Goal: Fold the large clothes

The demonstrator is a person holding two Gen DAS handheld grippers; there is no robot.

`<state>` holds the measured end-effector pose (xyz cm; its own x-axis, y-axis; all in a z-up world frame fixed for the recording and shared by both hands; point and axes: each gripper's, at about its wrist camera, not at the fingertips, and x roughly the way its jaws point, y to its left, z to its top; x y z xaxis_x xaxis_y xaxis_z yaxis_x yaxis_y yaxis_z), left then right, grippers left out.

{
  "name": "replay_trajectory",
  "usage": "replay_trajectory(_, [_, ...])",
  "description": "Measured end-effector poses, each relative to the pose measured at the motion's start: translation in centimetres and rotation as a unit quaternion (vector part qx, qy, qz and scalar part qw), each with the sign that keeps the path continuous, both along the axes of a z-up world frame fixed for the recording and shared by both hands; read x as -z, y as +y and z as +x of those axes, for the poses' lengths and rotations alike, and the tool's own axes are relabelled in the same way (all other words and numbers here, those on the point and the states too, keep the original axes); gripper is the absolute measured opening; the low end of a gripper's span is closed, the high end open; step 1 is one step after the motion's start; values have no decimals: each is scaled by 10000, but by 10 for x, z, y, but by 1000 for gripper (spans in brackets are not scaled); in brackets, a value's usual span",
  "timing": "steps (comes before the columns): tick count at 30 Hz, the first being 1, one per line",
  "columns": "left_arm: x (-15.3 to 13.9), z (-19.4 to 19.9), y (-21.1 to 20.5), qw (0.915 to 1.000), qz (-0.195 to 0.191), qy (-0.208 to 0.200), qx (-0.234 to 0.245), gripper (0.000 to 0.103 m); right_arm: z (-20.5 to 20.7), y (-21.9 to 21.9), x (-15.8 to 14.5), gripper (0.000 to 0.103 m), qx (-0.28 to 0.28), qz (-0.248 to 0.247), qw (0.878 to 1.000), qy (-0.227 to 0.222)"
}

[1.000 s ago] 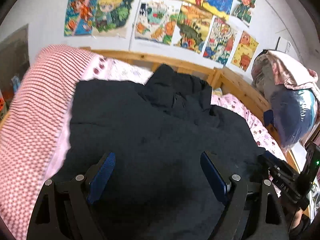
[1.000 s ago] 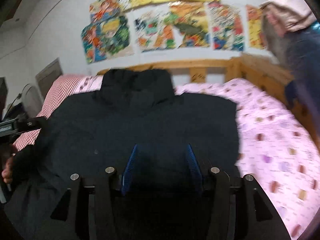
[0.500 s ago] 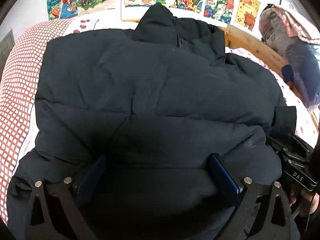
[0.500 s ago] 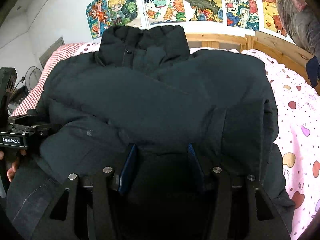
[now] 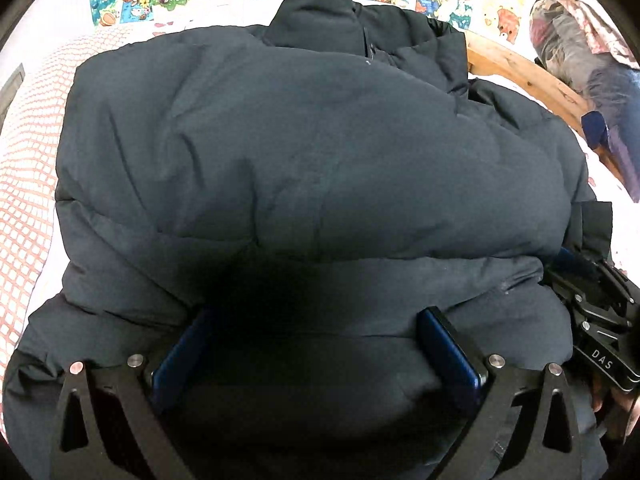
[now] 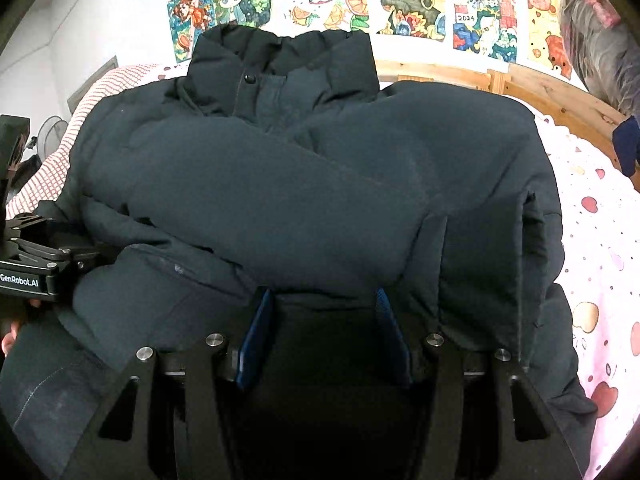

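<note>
Left wrist view: dark puffer jacket spread on the bed, collar toward the wooden headboard. Left gripper wide open against the hem, gripping nothing. Right wrist view: sleeves already crossed over the jacket's chest; right gripper partly open at the hem, clamping nothing clearly. Bottom-to-collar fold probably left.

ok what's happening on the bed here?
A person is folding a dark puffer jacket on the bed with two handheld grippers. The left gripper and right gripper both have jaws spread, pushed against the jacket's near edge. Both sleeves lie folded across the front, collar toward the wooden headboard.
</note>
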<state>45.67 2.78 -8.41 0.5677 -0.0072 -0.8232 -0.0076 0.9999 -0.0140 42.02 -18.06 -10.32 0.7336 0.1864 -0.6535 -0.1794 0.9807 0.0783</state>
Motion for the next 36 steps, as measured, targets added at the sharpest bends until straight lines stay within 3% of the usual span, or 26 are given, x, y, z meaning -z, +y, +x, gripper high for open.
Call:
replay_trajectory(7, [-5, -6, 4, 9997, -174, -144, 9, 103, -9, -1, -6, 55, -4, 22, 10000, -91])
replay_trajectory(9, [-11, -14, 7, 9996, -205, -174, 36, 103, -15, -4, -19, 61, 49, 70, 10000, -7])
replay_trajectory(14, [-47, -30, 14, 9980, -613, 0, -172, 103, -47, -12, -59, 76, 411, 164, 9990, 2])
replay_trajectory(18, [-87, -61, 9, 9947, -996, 48, -245, 103, -75, -17, -93, 77, 655, 279, 9975, 45])
replay_trajectory(23, [-140, -112, -3, 9976, -649, -222, 15, 103, -122, -23, -145, 86, 890, 446, 9949, -176])
replay_trajectory(29, [-197, -174, 0, 9965, -490, -655, 160, 103, -181, -33, -197, 89, 1073, 629, 9914, -410])
replay_trajectory(36, [-239, -205, -18, 9950, -236, -928, 266, 103, -216, -32, -246, 90, 1080, 258, 9933, -311])
